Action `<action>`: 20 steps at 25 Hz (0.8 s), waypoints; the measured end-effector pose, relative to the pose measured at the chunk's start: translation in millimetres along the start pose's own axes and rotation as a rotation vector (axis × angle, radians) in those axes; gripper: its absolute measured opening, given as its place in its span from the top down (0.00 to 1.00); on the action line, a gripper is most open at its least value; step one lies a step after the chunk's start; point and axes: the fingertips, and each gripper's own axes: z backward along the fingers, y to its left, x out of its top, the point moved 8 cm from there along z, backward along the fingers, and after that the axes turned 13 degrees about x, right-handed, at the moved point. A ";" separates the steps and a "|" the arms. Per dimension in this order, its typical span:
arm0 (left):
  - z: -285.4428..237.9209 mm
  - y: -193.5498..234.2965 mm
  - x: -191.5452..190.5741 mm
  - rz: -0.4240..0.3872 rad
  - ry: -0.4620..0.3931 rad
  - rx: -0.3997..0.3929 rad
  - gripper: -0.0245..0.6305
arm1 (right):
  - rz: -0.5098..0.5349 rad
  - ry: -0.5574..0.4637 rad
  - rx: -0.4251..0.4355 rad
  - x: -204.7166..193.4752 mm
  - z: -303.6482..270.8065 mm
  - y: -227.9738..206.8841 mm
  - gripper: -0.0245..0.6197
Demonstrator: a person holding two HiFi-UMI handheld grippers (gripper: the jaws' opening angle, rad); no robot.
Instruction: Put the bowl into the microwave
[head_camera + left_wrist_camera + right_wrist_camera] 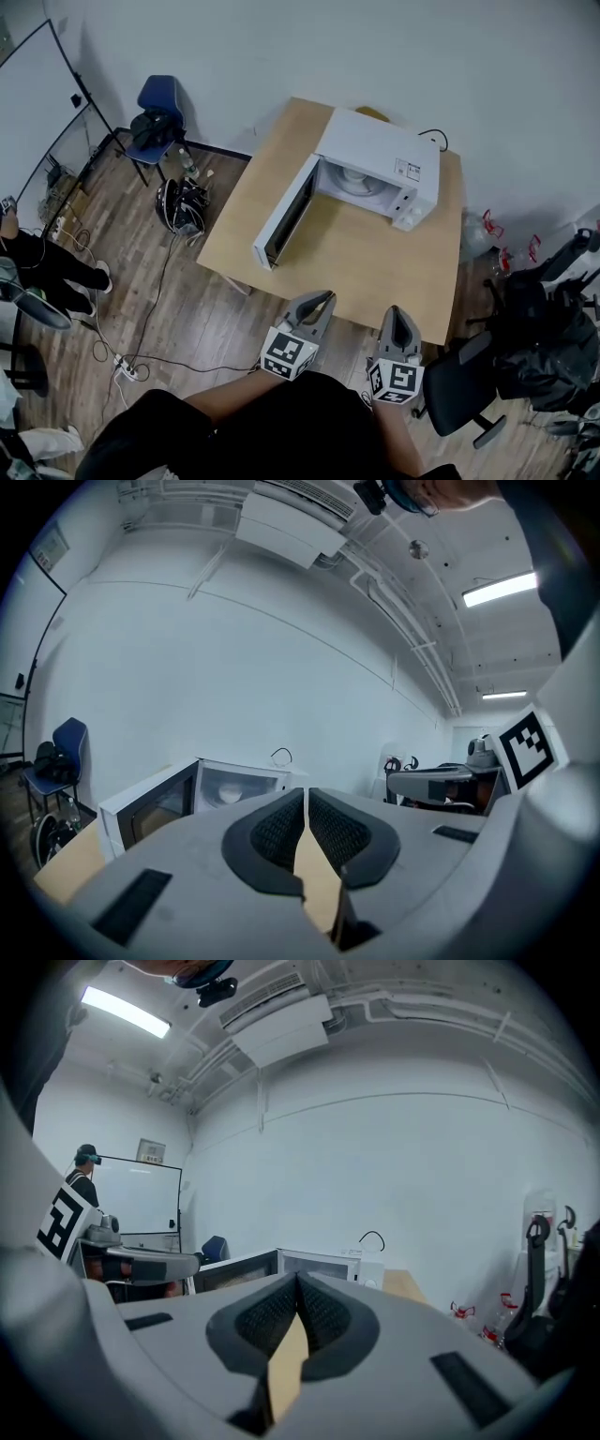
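Observation:
A white microwave [375,155] stands at the back of the wooden table [356,258], its door [286,214] swung wide open to the left. Inside its cavity sits a pale round shape that looks like the bowl [359,180], also visible as a white blob [230,796] in the left gripper view. My left gripper [325,297] and right gripper [397,313] hover side by side near the table's front edge, well short of the microwave. Both are shut with nothing between the pads [281,832] [323,1312]. The microwave [319,1262] shows over the right jaws.
A blue chair [159,103] with a dark bag stands at the left wall, and a black bag [183,204] lies on the floor beside the table. A black office chair [469,375] and dark bags [544,328] crowd the right. Cables and a power strip [127,367] trail over the floor. A person [37,258] stands far left.

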 end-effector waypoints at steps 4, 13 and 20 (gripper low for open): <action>16.9 -18.9 0.4 0.017 -0.003 0.046 0.93 | 0.009 -0.007 -0.016 -5.7 35.1 -4.3 0.87; 64.8 -85.5 -15.4 -0.016 0.004 0.061 0.93 | -0.010 -0.003 -0.008 -28.1 118.9 -1.0 0.87; 112.4 -133.5 -33.5 -0.018 -0.006 0.077 0.93 | -0.025 -0.004 0.026 -53.6 181.7 13.5 0.87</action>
